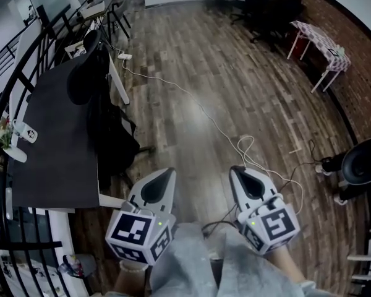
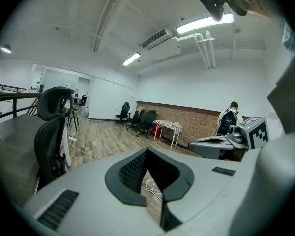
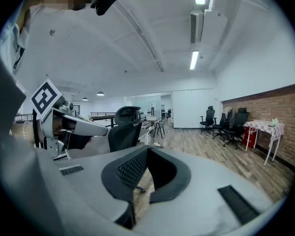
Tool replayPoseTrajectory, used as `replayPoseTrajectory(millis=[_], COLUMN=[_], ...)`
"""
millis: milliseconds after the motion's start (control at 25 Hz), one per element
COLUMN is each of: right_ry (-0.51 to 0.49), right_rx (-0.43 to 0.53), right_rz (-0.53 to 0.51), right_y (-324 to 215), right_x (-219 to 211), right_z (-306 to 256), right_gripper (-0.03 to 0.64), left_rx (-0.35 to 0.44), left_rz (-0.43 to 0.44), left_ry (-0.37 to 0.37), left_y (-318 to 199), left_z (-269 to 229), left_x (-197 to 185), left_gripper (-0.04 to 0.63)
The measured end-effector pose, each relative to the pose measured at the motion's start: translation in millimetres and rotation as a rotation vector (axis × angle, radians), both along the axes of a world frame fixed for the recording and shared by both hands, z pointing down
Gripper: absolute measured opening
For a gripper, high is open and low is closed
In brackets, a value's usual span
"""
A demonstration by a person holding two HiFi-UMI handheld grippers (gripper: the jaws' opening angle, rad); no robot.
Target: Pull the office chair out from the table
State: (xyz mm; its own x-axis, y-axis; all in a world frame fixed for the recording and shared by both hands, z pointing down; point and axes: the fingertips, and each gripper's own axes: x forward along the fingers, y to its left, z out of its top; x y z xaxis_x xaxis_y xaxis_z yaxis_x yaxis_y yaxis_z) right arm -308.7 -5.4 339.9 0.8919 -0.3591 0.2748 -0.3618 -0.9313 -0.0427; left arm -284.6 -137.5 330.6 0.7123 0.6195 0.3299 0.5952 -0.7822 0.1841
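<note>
The black office chair (image 1: 106, 125) stands tucked against the right edge of the dark table (image 1: 52, 147), its headrest (image 1: 83, 79) over the tabletop. It also shows in the left gripper view as the chair (image 2: 51, 141) at the left, and in the right gripper view as the chair (image 3: 123, 132) ahead. My left gripper (image 1: 167, 174) is shut and empty, short of the chair's base and to its right. My right gripper (image 1: 235, 171) is also shut and empty, beside the left one and farther from the chair. Neither touches the chair.
A white cable (image 1: 216, 125) runs across the wooden floor from a power strip (image 1: 125, 56) to coils near my right gripper. A small white table (image 1: 318, 45) and several black chairs (image 1: 260, 5) stand at the back right. A railing (image 1: 6, 67) borders the table's left side. A person (image 2: 231, 119) stands at the right.
</note>
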Motion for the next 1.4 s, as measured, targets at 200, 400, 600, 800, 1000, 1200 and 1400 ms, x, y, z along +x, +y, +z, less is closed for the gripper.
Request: replayPoseTrajectory(millis=[200, 400, 600, 800, 1000, 1200, 1400], right_ry=[-0.012, -0.011, -0.014, -0.016, 0.000, 0.018, 0.012], right_rx=[-0.010, -0.022, -0.028, -0.011, -0.017, -0.037, -0.045], right_rz=[0.044, 0.077, 0.100, 0.077, 0.017, -0.054, -0.107], right_y=[8.0, 21.1, 36.1, 49.0, 61.9, 87.6, 122.8], right_x=[6.4, 18.6, 42.2, 75.1, 117.4, 166.2, 214.4], right_z=[0.9, 1.2, 1.3, 2.2, 3.0, 6.0, 8.1], right_gripper=[0.004, 0.003, 0.004, 0.004, 0.003, 0.003, 0.004], left_rx=[0.028, 0.010, 0.004, 0.007, 0.001, -0.009, -0.004], left_rz=[0.012, 0.020, 0.001, -0.019, -0.043, -0.062, -0.098], left_ry=[0.002, -0.010, -0.009, -0.006, -0.007, -0.010, 0.002], left_y=[-1.0, 0.6, 5.5, 22.6, 45.5, 80.4, 120.0], left_z=[7.6, 11.2, 11.1, 10.2, 10.7, 10.2, 3.7], left_x=[7.7, 17.8, 37.1, 64.6, 98.3, 145.6, 190.8], left_gripper=[0.012, 0.012, 0.012, 0.012, 0.012, 0.012, 0.012])
